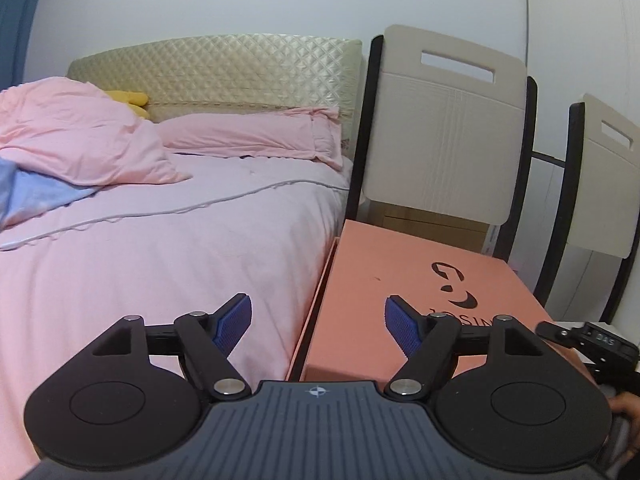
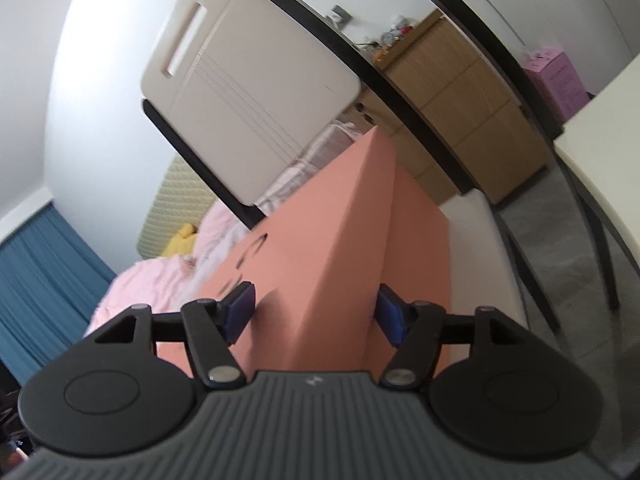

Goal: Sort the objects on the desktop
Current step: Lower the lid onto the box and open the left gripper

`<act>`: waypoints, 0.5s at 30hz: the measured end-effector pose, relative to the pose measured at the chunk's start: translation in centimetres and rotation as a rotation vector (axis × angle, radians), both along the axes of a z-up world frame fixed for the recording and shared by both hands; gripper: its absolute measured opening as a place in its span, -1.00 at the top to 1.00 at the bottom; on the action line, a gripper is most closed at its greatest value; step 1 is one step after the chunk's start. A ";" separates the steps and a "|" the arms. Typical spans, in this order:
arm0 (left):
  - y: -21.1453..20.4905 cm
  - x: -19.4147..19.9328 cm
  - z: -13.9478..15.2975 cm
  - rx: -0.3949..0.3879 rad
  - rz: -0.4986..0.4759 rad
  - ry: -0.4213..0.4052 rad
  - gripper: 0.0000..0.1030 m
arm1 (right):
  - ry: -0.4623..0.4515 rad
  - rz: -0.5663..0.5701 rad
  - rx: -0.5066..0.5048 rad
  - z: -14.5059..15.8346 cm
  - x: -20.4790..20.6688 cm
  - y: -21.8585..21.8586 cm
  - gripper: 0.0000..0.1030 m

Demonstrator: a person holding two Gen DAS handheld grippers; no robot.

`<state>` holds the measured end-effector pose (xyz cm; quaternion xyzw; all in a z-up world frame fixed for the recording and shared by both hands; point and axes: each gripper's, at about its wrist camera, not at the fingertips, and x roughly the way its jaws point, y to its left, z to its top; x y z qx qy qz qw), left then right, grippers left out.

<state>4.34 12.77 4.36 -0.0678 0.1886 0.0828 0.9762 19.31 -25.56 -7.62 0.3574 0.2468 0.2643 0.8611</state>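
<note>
A salmon-orange box (image 1: 404,280) with a black logo on its lid lies beside the bed. My left gripper (image 1: 318,320) is open and empty, held just before the box's near left corner. In the right wrist view the same box (image 2: 332,248) fills the middle, seen tilted. My right gripper (image 2: 316,312) has its blue pads on either side of the box's lid edge, the jaws wide apart; whether they press the box I cannot tell. The right gripper also shows at the right edge of the left wrist view (image 1: 588,340).
A bed with pink sheets (image 1: 160,248) and pillows lies left of the box. Two beige chairs with black frames (image 1: 444,128) stand behind it. A wooden drawer unit (image 2: 464,112), a white table edge (image 2: 600,152) and grey floor lie to the right.
</note>
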 end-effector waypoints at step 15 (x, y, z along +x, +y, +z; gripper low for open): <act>0.4 2.3 -3.5 0.054 -0.170 0.018 -0.51 | -0.162 -0.190 -0.114 -0.8 -4.6 1.1 -0.42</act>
